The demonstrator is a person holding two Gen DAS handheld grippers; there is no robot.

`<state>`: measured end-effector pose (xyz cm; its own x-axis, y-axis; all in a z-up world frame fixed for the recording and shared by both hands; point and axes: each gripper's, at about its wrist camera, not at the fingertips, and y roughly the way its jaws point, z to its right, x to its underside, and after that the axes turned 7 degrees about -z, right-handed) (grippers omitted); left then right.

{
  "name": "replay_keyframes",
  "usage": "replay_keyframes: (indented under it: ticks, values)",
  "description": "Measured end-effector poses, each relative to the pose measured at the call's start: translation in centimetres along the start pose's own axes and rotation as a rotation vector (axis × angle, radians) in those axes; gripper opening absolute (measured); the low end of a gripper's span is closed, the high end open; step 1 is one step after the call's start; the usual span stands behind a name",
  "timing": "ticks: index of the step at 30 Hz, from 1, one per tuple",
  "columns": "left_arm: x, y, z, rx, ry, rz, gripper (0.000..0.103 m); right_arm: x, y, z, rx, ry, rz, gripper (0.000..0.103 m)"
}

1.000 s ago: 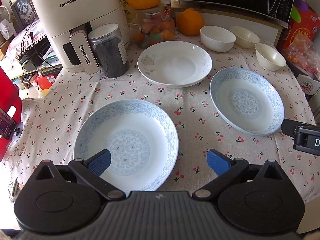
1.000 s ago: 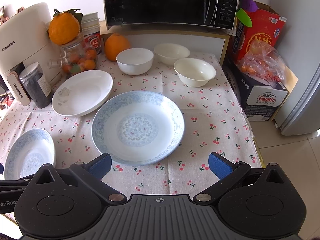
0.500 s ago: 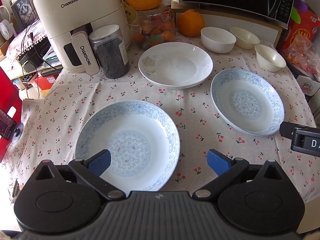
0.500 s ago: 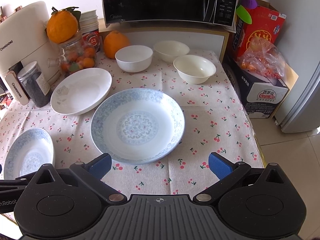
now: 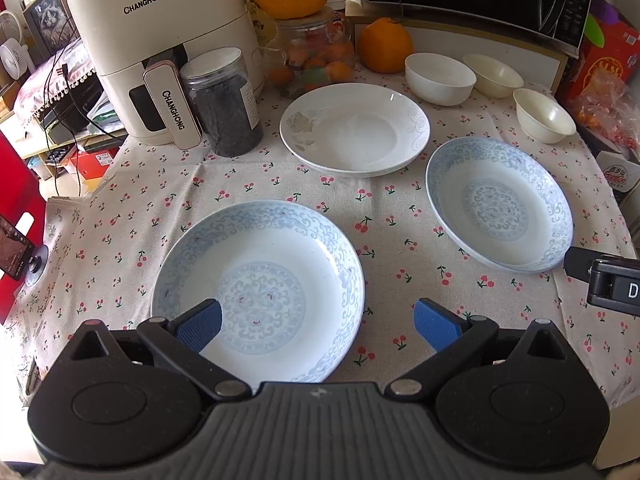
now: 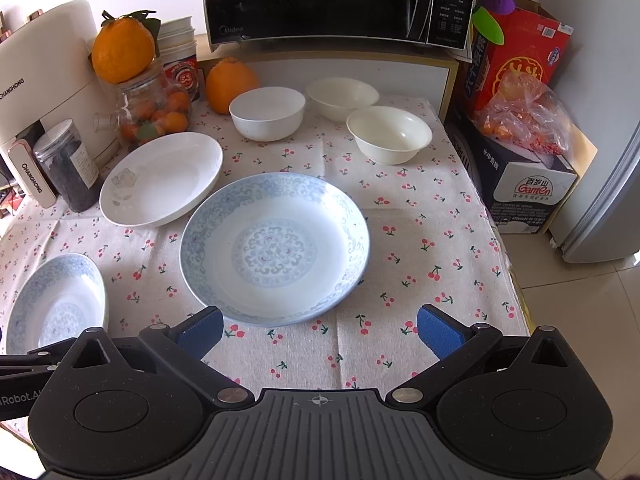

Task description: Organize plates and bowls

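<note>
Two blue-patterned plates lie on the cherry-print tablecloth: the left plate (image 5: 260, 292) (image 6: 56, 300) and the right plate (image 5: 500, 204) (image 6: 276, 248). A plain white plate (image 5: 356, 128) (image 6: 160, 178) sits behind them. Three white bowls stand at the back: one (image 5: 440, 78) (image 6: 267, 113), another (image 5: 498, 75) (image 6: 342, 96) and a third (image 5: 544, 114) (image 6: 389, 133). My left gripper (image 5: 318, 326) hovers open over the near part of the left plate, empty. My right gripper (image 6: 318, 330) is open and empty just short of the right plate's near rim.
A cream air fryer (image 5: 160, 48), a dark jar (image 5: 224, 104), a glass jar of fruit (image 5: 316, 60) topped by an orange, another orange (image 5: 384, 46) and a microwave (image 6: 340, 0) line the back. Boxes (image 6: 520, 136) and floor lie past the table's right edge.
Both grippers have edged slightly back and down, so the plates sit a little higher in view. Nothing on the table moved; both grippers stayed open.
</note>
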<state>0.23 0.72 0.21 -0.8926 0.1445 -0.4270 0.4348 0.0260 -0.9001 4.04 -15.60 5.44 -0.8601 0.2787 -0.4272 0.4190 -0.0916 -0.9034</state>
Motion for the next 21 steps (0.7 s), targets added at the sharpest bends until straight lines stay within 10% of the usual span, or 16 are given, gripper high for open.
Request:
replay_keyframes:
  ticks: [21]
  values:
    - [-0.3,0.4,0.3,-0.014,-0.011,-0.009,0.102,-0.2,0.2,1.2,0.010,0.025,-0.007,0.103]
